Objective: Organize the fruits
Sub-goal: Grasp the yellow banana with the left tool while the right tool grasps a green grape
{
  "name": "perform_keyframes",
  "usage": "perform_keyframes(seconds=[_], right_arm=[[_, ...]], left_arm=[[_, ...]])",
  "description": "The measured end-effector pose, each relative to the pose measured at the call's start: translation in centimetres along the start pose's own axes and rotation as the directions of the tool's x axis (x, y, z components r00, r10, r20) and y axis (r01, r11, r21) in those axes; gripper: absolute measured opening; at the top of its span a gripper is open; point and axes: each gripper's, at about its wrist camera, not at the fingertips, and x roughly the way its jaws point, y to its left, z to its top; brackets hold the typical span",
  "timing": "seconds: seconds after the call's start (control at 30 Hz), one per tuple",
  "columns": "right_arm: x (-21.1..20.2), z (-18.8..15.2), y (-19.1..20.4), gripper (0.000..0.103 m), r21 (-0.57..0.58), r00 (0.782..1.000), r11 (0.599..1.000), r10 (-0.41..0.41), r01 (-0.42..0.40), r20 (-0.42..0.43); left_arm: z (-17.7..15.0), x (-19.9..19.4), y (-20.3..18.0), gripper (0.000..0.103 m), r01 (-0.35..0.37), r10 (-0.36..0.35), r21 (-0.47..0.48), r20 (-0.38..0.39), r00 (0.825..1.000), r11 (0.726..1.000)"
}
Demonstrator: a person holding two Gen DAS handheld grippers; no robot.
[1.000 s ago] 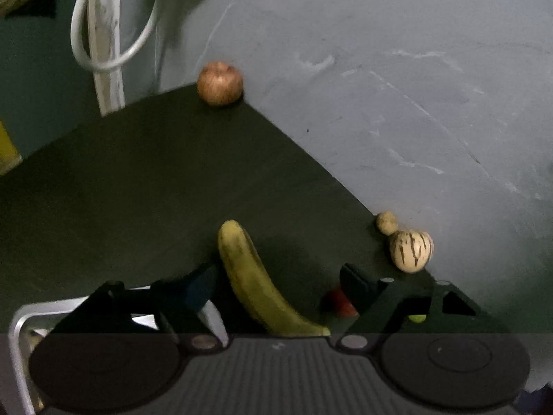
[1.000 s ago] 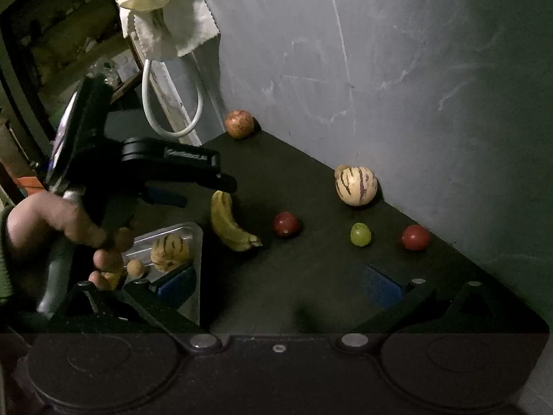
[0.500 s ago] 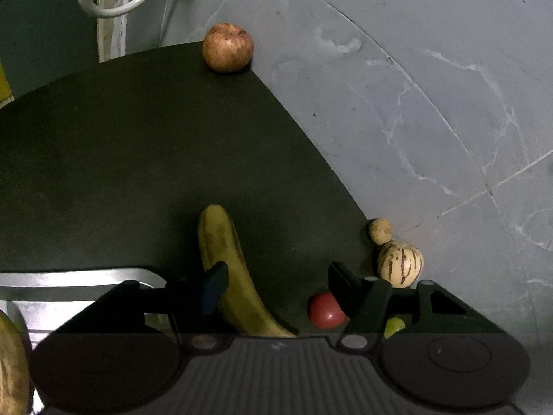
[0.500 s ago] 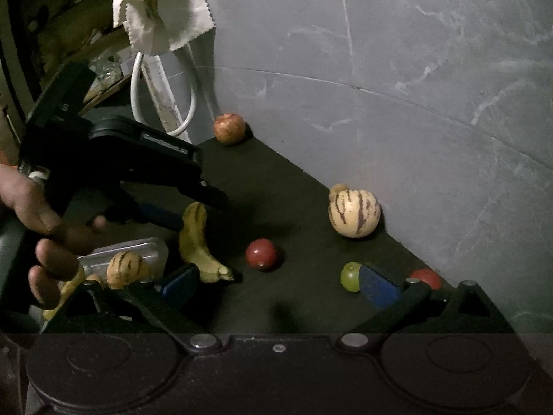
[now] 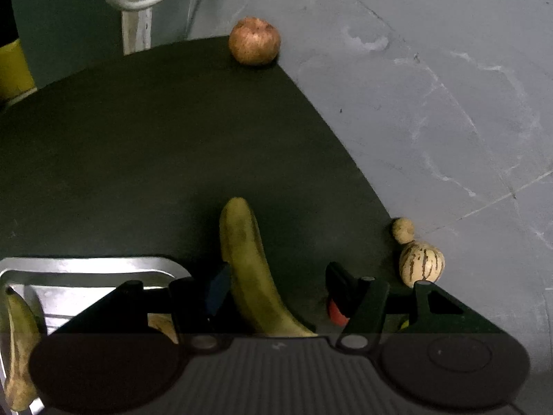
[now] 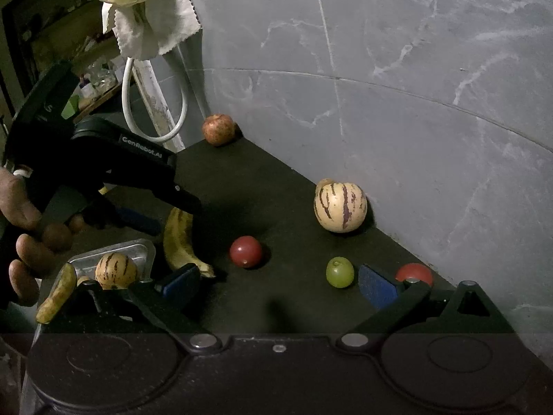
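Yellow banana (image 5: 252, 276) between left gripper (image 5: 276, 285) pads

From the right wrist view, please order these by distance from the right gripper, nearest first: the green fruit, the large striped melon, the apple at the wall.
1. Green fruit: just ahead of the right gripper, beside its right finger.
2. Large striped melon: farther back, against the wall.
3. Apple: far corner of the table, to the left.
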Motion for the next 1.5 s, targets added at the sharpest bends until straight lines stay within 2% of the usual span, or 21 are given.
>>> perform_keyframes(seconds=[0.2,0.33,0.4,0.5,0.6,0.67,0.8,1.0,1.1,1.23,1.5], right_arm=[[0.8,0.0,-0.1,0.094,-0.042,1.0,0.999,-0.019,0.019,0.003],[2.3,-0.2,-0.6,0.088,-0.08,0.998,0.995,-0.056,0.055,-0.008],[3.0,-0.1,-0.7,0.085,-0.104,0.997,0.992,-0.069,0.068,-0.014],[4.2,0.0,-0.9,0.079,-0.142,0.996,0.987,-0.085,0.08,-0.032],[5.0,-0.1,-1.1,0.073,-0.162,0.994,0.983,-0.095,0.086,-0.053],[5.3,-0.2,-1.2,0.063,-0.167,0.993,0.982,-0.1,0.088,-0.063],[5.6,-0.4,-1.3,0.058,-0.161,0.99,0.982,-0.114,0.099,-0.084],[5.7,-0.6,-1.3,0.057,-0.153,0.989,0.982,-0.12,0.106,-0.084],[5.8,-0.5,-1.4,0.048,-0.159,0.988,0.981,-0.129,0.115,-0.08],[5.6,-0.5,-2.0,0.023,-0.147,0.986,0.979,-0.151,0.139,-0.068],[4.9,-0.6,-2.1,0.023,-0.142,0.991,0.984,-0.119,0.11,-0.053]], left_arm=[[-0.3,0.4,-0.7,0.067,-0.035,0.035,0.021,-0.005,0.999,0.999],[-0.9,0.8,-1.0,0.066,-0.054,0.055,0.05,-0.021,0.998,0.997],[-1.2,1.1,-0.6,0.066,-0.05,0.051,0.034,-0.04,0.998,0.998],[-1.6,1.8,-0.1,0.061,-0.049,0.05,0.019,-0.061,0.997,0.999],[-1.6,1.9,0.0,0.062,-0.053,0.054,0.021,-0.046,0.998,0.998],[-1.5,2.1,0.0,0.061,-0.055,0.055,0.021,-0.044,0.997,0.998],[-1.6,2.3,-0.1,0.054,-0.069,0.07,0.039,-0.043,0.997,0.997],[-1.1,2.6,0.6,0.044,-0.06,0.061,0.017,-0.048,0.997,0.998],[-1.1,2.7,0.7,0.042,-0.063,0.063,0.013,-0.055,0.997,0.998],[-1.5,2.6,0.8,0.04,-0.059,0.06,0.015,-0.031,0.998,0.998],[-2.1,2.5,0.5,0.037,-0.052,0.052,0.043,-0.002,0.999,0.998]])
